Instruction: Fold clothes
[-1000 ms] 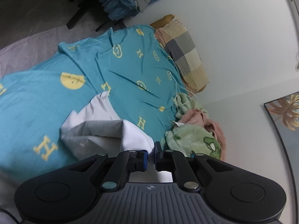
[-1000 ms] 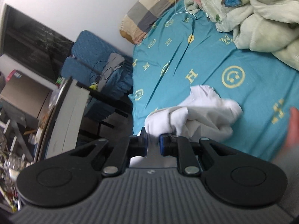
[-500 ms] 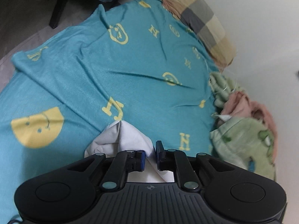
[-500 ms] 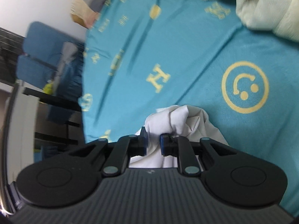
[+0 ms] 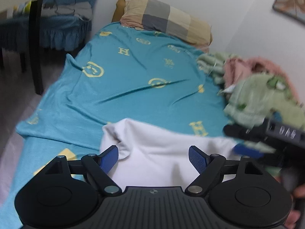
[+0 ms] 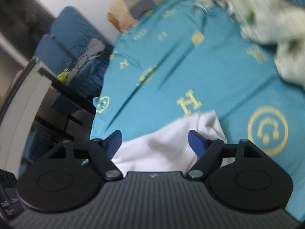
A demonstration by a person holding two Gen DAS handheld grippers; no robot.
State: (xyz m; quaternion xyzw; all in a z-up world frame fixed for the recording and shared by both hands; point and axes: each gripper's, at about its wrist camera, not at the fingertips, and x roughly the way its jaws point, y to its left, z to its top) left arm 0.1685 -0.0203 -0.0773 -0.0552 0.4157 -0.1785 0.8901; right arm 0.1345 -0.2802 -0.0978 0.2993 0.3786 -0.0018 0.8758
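While the white garment point(image 5: 164, 152) is lying bunched on the bed point(image 5: 133, 87), both the left hand-held gripper point(image 5: 153, 157) and right hand-held gripper point(image 6: 154, 141) are gaping empty, leaving folding seemingly unfinished.

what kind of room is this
Most likely a bedroom in a home. A bed with a teal sheet printed with yellow smileys fills both views, a checked pillow lies at its head against the wall, and a fleecy green blanket is heaped at the side.

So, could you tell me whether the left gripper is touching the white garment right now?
Cannot tell. In the left wrist view the left gripper is wide open over the white garment, neither pad clamping it, but contact underneath is hidden.
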